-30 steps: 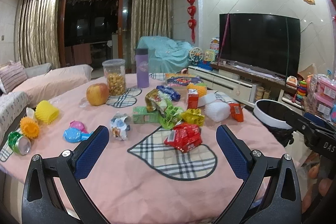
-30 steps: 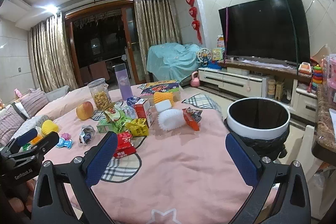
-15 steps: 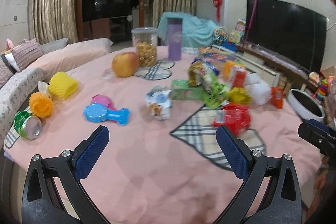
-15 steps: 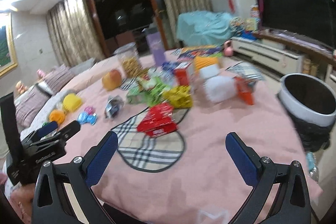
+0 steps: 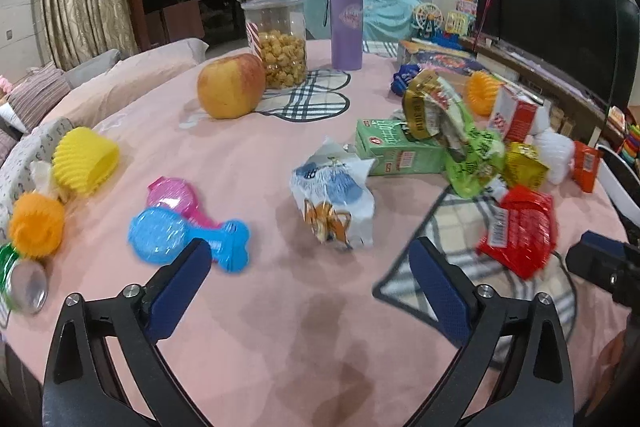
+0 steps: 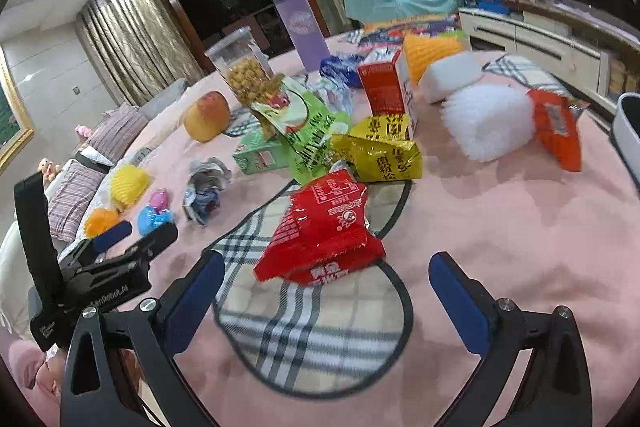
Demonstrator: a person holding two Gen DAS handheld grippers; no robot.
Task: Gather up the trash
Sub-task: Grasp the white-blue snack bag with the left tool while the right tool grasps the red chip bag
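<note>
Snack wrappers lie on a pink tablecloth (image 5: 280, 327). A crumpled white and blue wrapper (image 5: 334, 205) lies just beyond my open, empty left gripper (image 5: 308, 279). A red wrapper (image 6: 320, 231) lies on a plaid mat (image 6: 312, 331) just beyond my open, empty right gripper (image 6: 324, 287); it also shows in the left wrist view (image 5: 520, 231). Behind it lie yellow (image 6: 380, 151) and green wrappers (image 6: 308, 131), a green carton (image 5: 396, 151), a red carton (image 6: 384, 91) and an orange wrapper (image 6: 558, 131). A white-rimmed bin (image 6: 628, 131) stands at the right table edge.
An apple (image 5: 230, 91), a snack jar (image 5: 278, 41) and a purple tumbler (image 5: 346, 23) stand at the back. Blue (image 5: 180, 239) and pink toys (image 5: 176, 197), yellow (image 5: 86, 161) and orange foam nets (image 5: 36, 225) and a can (image 5: 24, 287) lie left. White foam (image 6: 488, 121) lies right.
Both grippers have moved forward and down toward the table. The left has swung left toward the white and blue wrapper; the right has closed in on the red wrapper. Both stay open.
</note>
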